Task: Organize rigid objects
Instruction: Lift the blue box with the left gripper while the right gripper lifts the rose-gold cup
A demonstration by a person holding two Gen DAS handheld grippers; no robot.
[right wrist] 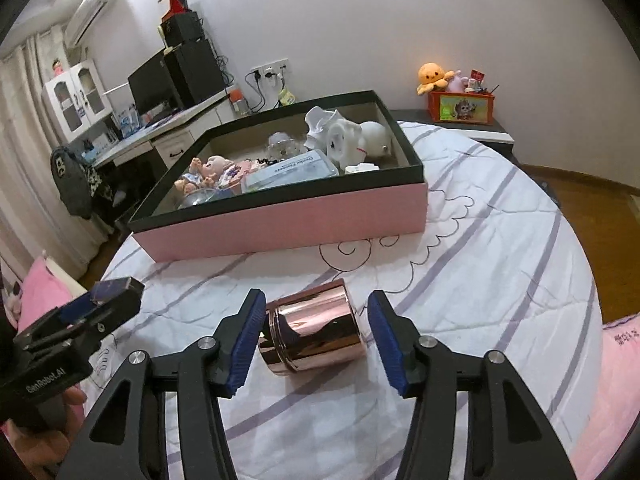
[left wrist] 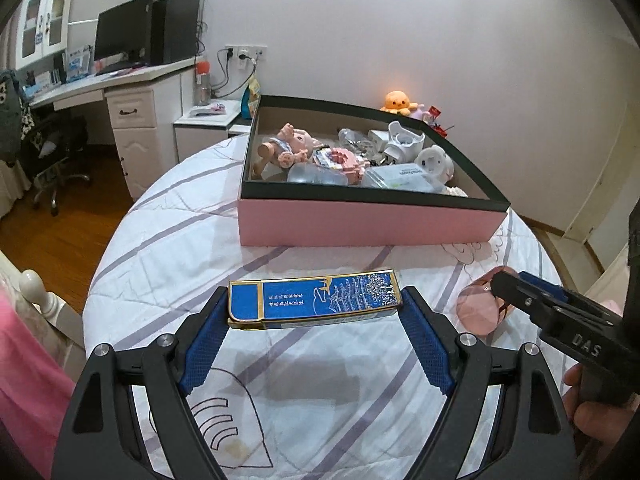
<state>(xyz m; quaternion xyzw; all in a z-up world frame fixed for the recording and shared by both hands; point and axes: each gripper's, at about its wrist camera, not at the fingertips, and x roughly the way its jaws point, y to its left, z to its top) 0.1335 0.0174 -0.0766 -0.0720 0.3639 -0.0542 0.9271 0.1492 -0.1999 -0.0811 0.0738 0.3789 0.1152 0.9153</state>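
My left gripper [left wrist: 314,312] is shut on a flat blue and gold box [left wrist: 314,300], gripped by its two short ends and held above the bed sheet. It also shows in the right wrist view [right wrist: 114,290]. My right gripper [right wrist: 316,332] is open, its pads on either side of a rose-gold metal cylinder [right wrist: 314,330] lying on its side on the sheet, with a gap on the right. The cylinder shows in the left wrist view [left wrist: 482,308]. A pink storage box with a black rim [left wrist: 360,220] [right wrist: 280,220] stands beyond, holding a doll, white plugs and several other items.
The bed is covered by a white sheet with purple stripes [right wrist: 480,248]. A desk with a monitor [left wrist: 120,40] stands at the left. A nightstand with an orange plush octopus [right wrist: 434,76] and a toy box is at the back right. Pink bedding [right wrist: 616,380] lies at the right.
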